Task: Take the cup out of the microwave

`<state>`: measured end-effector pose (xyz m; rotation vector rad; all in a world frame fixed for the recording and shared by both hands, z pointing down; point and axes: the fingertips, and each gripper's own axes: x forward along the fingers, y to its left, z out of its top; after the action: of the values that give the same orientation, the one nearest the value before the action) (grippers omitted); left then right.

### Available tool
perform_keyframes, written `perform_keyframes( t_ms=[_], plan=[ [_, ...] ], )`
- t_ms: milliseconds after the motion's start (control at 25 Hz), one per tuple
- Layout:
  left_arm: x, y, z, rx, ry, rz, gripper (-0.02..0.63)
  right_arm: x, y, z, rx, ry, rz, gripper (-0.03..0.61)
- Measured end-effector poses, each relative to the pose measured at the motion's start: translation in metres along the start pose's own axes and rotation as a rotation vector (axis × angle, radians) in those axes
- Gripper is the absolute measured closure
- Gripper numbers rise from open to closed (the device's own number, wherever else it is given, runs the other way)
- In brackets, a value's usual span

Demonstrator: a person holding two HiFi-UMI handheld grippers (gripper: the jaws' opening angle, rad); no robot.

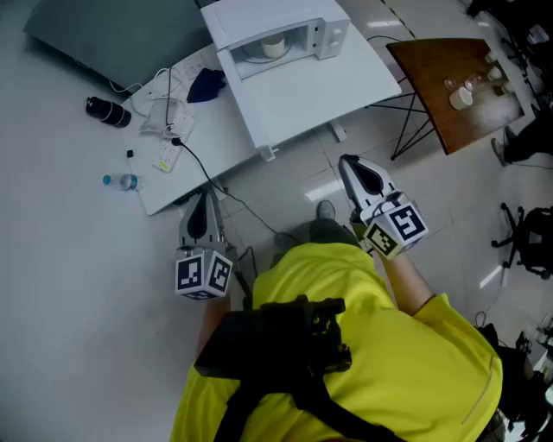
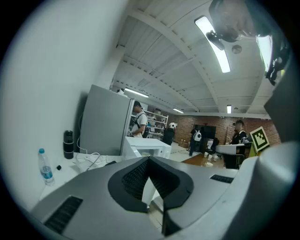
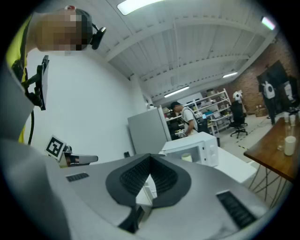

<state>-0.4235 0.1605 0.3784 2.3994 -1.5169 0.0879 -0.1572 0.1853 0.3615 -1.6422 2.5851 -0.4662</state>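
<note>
Left gripper (image 1: 201, 200): jaws together, nothing between. Right gripper (image 1: 349, 164): jaws together, nothing between. We hold the two well apart, the left tip just at the near edge of the table (image 1: 354, 78) and the right over open floor (image 1: 289, 183) short of that edge. Microwave (image 1: 259, 15) on the table, front toward us. Cup (image 1: 274, 46) inside its cavity, well apart from both grippers. Left tabletop: cables (image 1: 168, 104), flask (image 1: 108, 111), bottle (image 1: 122, 181). Wooden table (image 1: 432, 86) at right.

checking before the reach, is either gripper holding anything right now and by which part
Nothing is held. The left gripper and right gripper are shut and empty; the cup sits in the microwave.
</note>
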Motion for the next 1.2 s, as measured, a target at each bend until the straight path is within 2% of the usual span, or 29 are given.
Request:
perform_keyframes(
  t_ms=[240, 440, 560, 680, 800, 920, 1000, 1120, 1200],
  plan=[
    [0.040, -0.062, -0.012, 0.010, 0.043, -0.084, 0.614, -0.032, -0.056, 0.013, 0.021, -0.030, -0.081, 0.574],
    [0.100, -0.123, -0.007, 0.043, 0.041, -0.166, 0.614, -0.047, -0.131, 0.029, 0.046, -0.078, -0.143, 0.574],
    [0.142, -0.155, -0.011, 0.045, 0.036, -0.159, 0.614, -0.047, -0.184, 0.040, 0.044, -0.077, -0.144, 0.574],
    [0.188, -0.195, -0.011, 0.019, 0.023, -0.148, 0.614, -0.045, -0.240, 0.069, 0.017, -0.095, -0.131, 0.574],
    [0.237, -0.228, 0.009, -0.007, -0.073, -0.136, 0.614, -0.038, -0.297, 0.096, -0.013, -0.110, -0.106, 0.574],
    [0.272, -0.241, 0.033, -0.023, -0.132, -0.091, 0.614, -0.018, -0.334, 0.098, -0.019, -0.071, -0.062, 0.574],
    [0.277, -0.241, 0.037, -0.040, -0.131, -0.053, 0.614, 0.006, -0.341, 0.091, -0.004, -0.020, 0.010, 0.574],
    [0.269, -0.227, 0.013, -0.059, -0.081, 0.017, 0.614, 0.047, -0.329, 0.078, 0.007, 0.036, 0.153, 0.574],
    [0.270, -0.217, 0.001, -0.059, -0.113, 0.022, 0.589, 0.077, -0.322, 0.069, 0.005, 0.067, 0.213, 0.574]
  ],
)
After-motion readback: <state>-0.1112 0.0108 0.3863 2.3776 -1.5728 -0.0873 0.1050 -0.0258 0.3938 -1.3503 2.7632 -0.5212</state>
